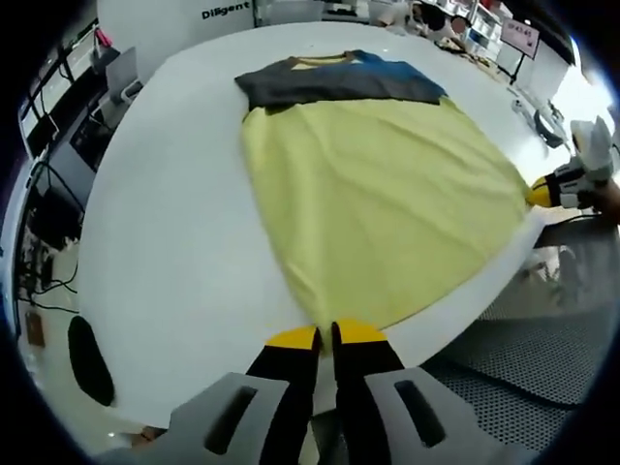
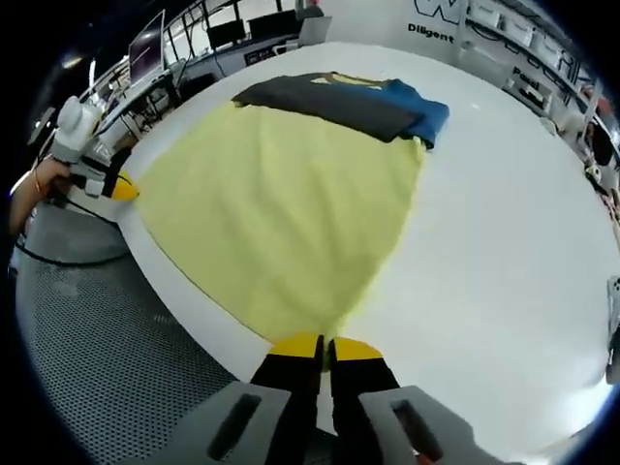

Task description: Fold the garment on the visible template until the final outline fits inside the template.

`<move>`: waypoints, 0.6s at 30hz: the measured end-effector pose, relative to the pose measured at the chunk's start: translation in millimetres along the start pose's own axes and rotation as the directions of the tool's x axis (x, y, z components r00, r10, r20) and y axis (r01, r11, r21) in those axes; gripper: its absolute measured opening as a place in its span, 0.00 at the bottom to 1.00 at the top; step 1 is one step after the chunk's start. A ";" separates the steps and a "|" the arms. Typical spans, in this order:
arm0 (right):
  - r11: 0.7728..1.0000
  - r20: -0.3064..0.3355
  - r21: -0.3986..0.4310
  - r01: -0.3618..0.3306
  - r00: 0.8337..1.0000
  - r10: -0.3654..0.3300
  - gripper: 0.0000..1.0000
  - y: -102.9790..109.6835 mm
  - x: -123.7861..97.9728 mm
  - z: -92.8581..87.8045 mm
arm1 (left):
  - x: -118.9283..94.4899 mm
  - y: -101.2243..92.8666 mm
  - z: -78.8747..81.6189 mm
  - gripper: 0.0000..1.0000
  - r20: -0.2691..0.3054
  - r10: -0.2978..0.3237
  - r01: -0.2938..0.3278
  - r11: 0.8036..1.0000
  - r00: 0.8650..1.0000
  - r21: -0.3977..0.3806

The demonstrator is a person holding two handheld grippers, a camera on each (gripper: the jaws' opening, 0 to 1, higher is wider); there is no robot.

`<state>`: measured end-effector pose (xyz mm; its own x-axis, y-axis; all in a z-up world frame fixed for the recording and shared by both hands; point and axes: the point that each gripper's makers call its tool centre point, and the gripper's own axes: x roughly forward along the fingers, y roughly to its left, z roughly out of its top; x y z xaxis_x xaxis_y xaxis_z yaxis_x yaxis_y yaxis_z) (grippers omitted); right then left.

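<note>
Holding the bottom hem of the shirt (image 1: 378, 194), the left gripper (image 1: 325, 336) and the right gripper (image 2: 323, 347) are each pinched tight on one corner of the yellow cloth. The shirt lies flat on the white table (image 1: 165, 242), its dark top end far from the person. To fold well, both hands should probably lift together and carry the hem evenly toward the dark end, keeping the cloth smooth.

The left gripper (image 1: 325, 334) and the right gripper (image 2: 321, 348) each have their yellow-tipped jaws pressed together, pinching one of the two near hem corners of the yellow garment (image 1: 378, 203), held low and well apart from each other.
</note>
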<state>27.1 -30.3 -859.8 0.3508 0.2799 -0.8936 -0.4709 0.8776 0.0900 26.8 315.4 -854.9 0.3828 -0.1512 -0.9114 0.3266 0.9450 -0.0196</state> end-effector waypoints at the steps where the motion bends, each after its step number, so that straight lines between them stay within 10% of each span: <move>1: 1.000 -0.008 0.012 -0.010 1.000 0.010 0.00 1.6 -1.3 -1.5 | -0.3 -0.1 -0.5 0.09 0.001 -0.002 0.002 1.000 1.000 0.000; 5: 0.999 -0.035 0.032 -0.026 0.999 0.027 0.12 6.9 -3.4 -6.6 | -0.5 0.4 -1.7 0.09 0.000 -0.005 0.005 1.000 1.000 0.004; 18: 0.999 -0.011 0.046 -0.013 1.000 0.014 0.00 1.2 -7.9 -2.7 | -1.1 -0.4 -2.8 0.08 0.009 -0.023 0.023 1.000 1.000 0.010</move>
<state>21.6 -32.5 -853.8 0.3354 0.2877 -0.8971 -0.4378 0.8907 0.1220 23.9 316.0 -855.1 0.3832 -0.1757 -0.9068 0.3440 0.9383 -0.0365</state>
